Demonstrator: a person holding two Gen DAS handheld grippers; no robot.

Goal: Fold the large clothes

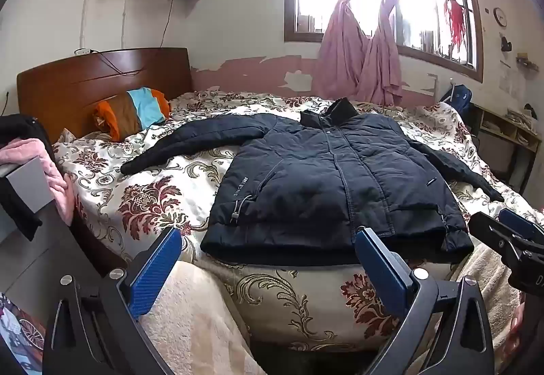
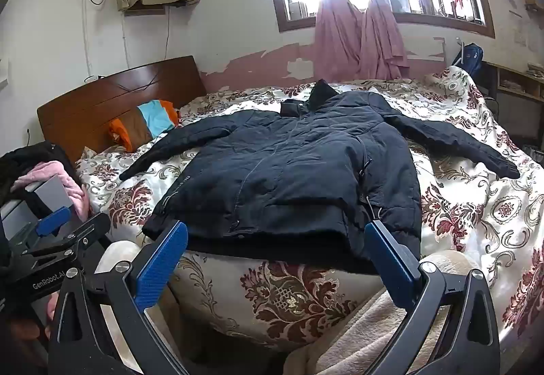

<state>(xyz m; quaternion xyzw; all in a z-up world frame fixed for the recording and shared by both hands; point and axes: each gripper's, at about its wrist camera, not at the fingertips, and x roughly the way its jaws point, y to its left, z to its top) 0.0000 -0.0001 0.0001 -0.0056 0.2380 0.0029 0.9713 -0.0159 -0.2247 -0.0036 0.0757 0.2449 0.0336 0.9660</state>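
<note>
Both sets of fingers stand released, spread wide, nothing between them. Ahead of our left gripper [image 1: 268,259] and right gripper [image 2: 277,254], just past the fingertips, lies the hem of the dark padded jacket [image 1: 326,177], spread face up on the bed [image 1: 163,191], zipped shut, collar away from us. The left sleeve [image 1: 190,143] and right sleeve [image 2: 459,143] both lie stretched outward.

We judge no fold made yet; sleeves, sides and the final fold all remain.

Writing: "SINCE 1988" [image 1: 240,186] runs up the jacket front near the hem, ahead of our left fingers. "GenRobot.AI" [image 2: 47,280] is printed on the left gripper's body, seen beside our right fingers.
</note>
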